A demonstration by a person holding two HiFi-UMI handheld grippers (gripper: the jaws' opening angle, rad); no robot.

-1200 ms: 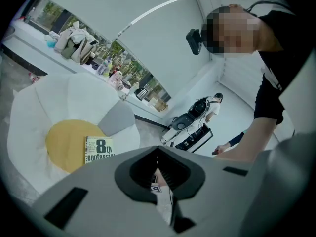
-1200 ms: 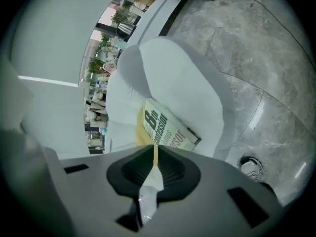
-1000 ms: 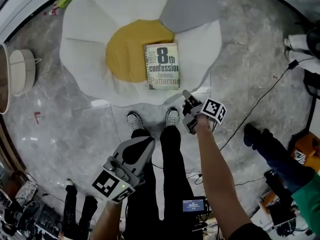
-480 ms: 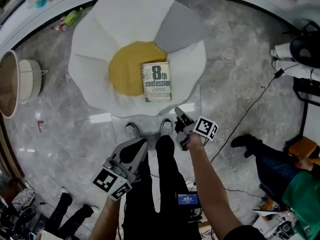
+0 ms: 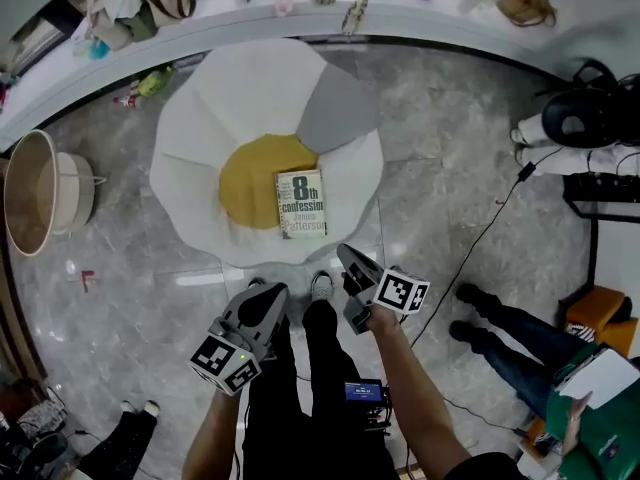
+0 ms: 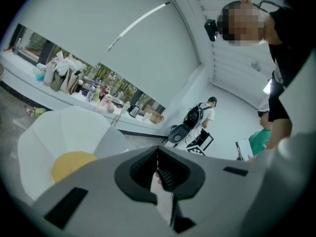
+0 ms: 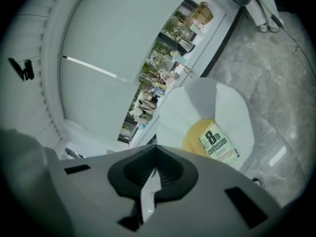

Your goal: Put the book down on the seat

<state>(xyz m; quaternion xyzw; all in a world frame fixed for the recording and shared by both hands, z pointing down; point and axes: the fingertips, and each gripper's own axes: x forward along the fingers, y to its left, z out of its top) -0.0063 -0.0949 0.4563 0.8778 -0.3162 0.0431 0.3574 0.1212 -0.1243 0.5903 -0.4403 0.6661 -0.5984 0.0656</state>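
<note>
The book (image 5: 302,204) is laid flat on the flower-shaped seat (image 5: 200,138), partly over its yellow centre (image 5: 250,180); the left gripper (image 5: 268,298) and the right gripper (image 5: 348,261) are held well clear of it, above the floor (image 5: 450,168); both pairs of jaws are pressed together, with nothing gripped.

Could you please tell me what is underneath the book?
The book lies flat on the seat, partly over its yellow centre and partly over a white petal. Anything directly beneath the book is covered and cannot be seen.
</note>
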